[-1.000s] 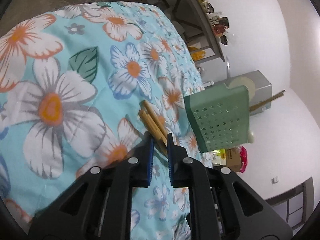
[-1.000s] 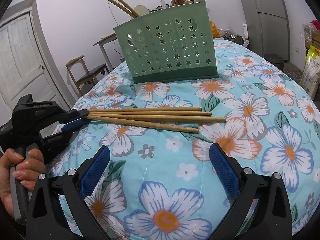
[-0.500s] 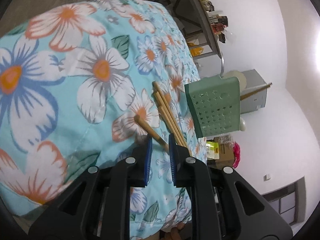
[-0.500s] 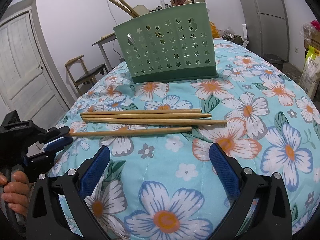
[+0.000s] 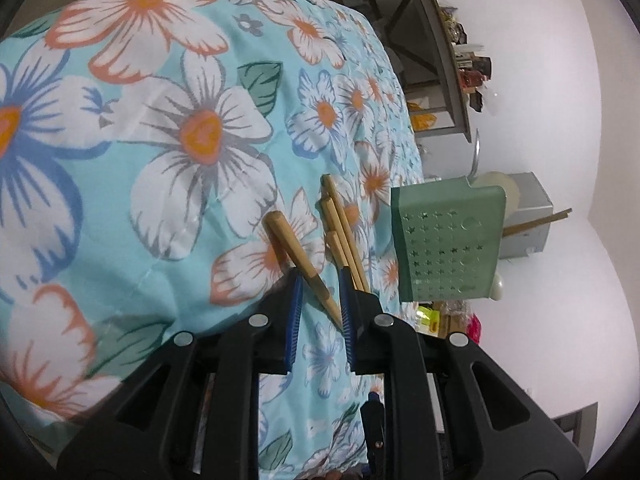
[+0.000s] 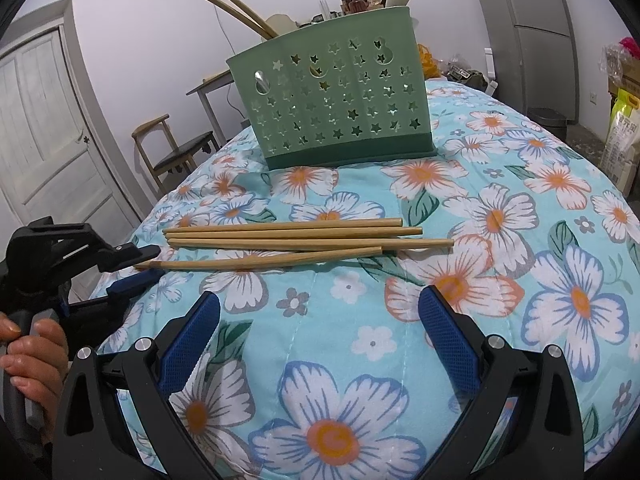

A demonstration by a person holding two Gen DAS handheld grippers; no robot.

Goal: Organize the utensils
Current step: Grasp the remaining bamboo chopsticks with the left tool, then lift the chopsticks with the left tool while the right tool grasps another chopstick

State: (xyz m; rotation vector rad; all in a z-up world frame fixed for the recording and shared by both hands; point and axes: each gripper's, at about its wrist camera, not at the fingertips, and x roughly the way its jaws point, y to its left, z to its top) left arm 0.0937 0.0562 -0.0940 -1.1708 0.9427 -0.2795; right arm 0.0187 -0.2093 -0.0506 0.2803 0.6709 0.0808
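Right wrist: 4 chopsticks beside green caddy

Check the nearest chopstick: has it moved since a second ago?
Yes. The nearest chopstick has slid left, away from the other three chopsticks; its tip now sits between the left gripper's jaws, which have just been opening.

The left gripper, black with blue ribbed pads, had just been opening its jaws; a tapered wooden chopstick lay slanted in the narrow gap between them, over the turquoise cloth printed with white and orange flowers. Three more wooden chopsticks lay side by side just beyond. Near them stood a green plastic utensil holder pierced with star holes, two sticks poking from its top.
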